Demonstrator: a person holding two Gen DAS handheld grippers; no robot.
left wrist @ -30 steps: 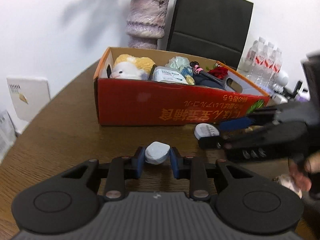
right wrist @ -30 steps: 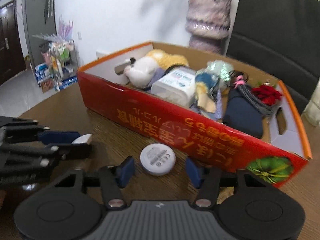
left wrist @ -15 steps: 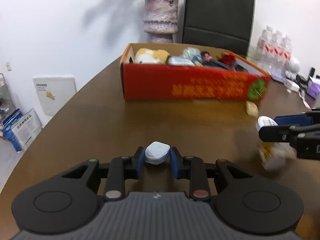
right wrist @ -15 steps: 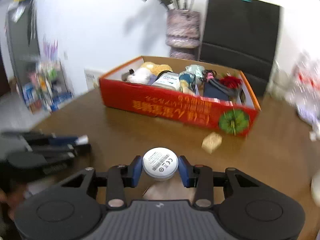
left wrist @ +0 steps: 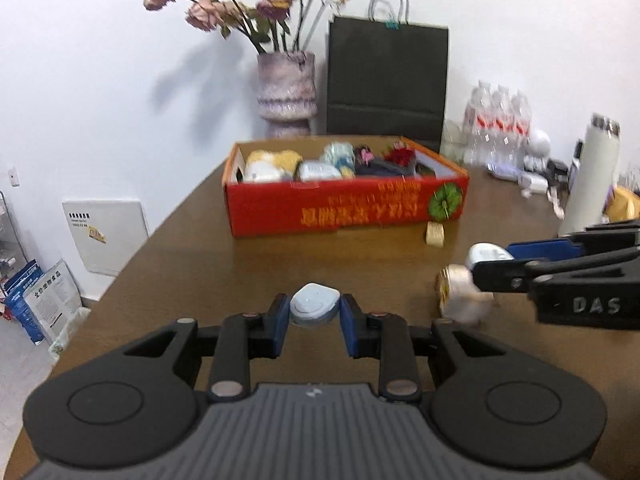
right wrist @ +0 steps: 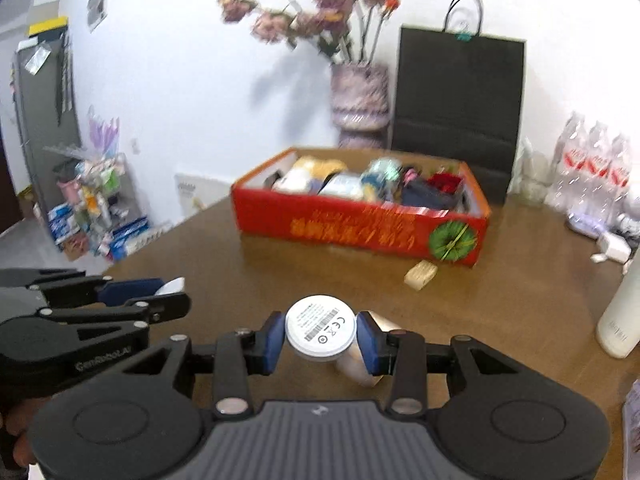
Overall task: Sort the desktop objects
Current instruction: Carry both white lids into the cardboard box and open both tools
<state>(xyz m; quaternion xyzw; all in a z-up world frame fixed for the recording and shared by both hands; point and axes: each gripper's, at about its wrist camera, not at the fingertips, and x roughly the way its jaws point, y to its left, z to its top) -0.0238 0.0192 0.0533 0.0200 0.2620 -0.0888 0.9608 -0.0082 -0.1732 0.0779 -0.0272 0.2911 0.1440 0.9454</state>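
Both claws have drawn back from the red box (left wrist: pixel 344 208) (now far): left claw (left wrist: pixel 315 312) clamps a pale case (left wrist: pixel 315 307), right claw (right wrist: pixel 321 340) a white disc (right wrist: pixel 321 330).

Both wrist cameras sit low above the brown wooden tabletop (left wrist: pixel 192 264), looking forward along their fingers toward the red cardboard box (left wrist: pixel 344 208) (right wrist: pixel 360 224), which lies well ahead. The left view faces it squarely; the right views it from slightly rightward. Both share the box.
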